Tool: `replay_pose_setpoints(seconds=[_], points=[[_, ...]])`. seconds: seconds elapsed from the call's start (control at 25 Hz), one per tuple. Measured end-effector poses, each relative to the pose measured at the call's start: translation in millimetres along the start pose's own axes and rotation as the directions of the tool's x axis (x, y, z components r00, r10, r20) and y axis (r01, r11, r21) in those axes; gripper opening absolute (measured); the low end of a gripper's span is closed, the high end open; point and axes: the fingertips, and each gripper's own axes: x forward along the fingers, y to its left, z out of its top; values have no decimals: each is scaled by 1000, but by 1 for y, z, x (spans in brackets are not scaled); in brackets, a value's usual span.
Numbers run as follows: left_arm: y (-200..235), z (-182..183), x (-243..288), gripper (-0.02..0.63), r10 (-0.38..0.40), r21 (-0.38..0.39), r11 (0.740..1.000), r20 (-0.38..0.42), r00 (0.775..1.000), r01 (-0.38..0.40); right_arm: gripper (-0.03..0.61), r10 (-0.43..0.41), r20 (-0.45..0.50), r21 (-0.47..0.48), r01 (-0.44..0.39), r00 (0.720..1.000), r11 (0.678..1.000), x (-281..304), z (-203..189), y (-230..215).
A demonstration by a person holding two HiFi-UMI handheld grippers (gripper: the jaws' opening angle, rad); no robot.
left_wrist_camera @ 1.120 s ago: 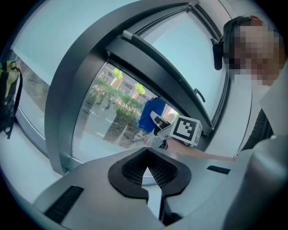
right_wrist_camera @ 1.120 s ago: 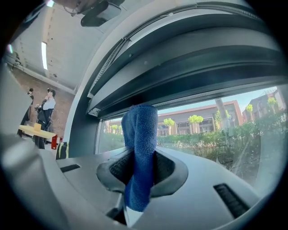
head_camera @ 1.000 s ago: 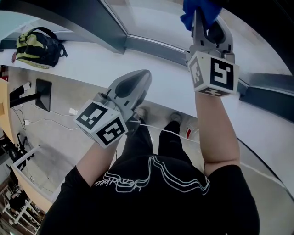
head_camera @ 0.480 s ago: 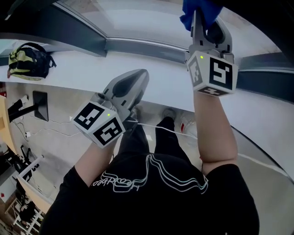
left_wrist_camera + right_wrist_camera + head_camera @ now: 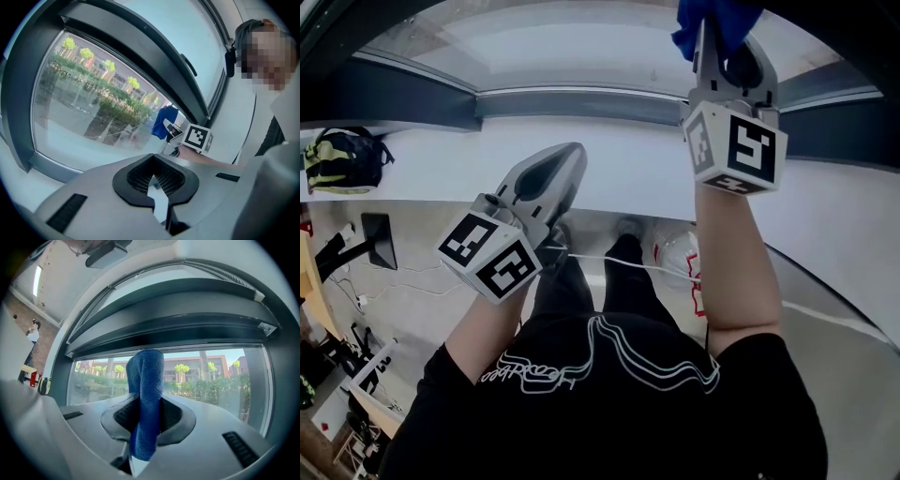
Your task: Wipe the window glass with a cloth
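A blue cloth is clamped upright between the jaws of my right gripper, which is raised toward the window glass. From the head view the cloth bunches at the top edge, above the right gripper. My left gripper hangs lower, over the white sill, its jaws shut with nothing between them. Looking along the left gripper, the glass lies ahead, with the cloth and the right gripper's marker cube held close to it.
A dark window frame runs along the sill. A green and black backpack lies at the sill's left end. A person stands at the right of the left gripper view. A white cable crosses the floor below.
The head view has swung, so the backpack and sill slide left and down. The left gripper has drifted slightly left and lower. The right gripper keeps the cloth up at the glass.
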Motion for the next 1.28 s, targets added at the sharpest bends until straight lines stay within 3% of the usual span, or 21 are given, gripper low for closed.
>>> replay_pose_setpoints(seconds=[0.6,0.96,1.28], points=[[-73,-26,69,6,-82,64,994,-95,992,88,67,-206,6,-20,206,979,978,-54,-9,-152],[-88,-30,83,6,-91,66,993,-117,989,99,67,-365,-24,-25,365,931,931,-78,-18,-226],[-96,-29,94,6,-110,66,991,-121,987,119,67,-436,-58,-27,435,898,900,-85,-23,-252]])
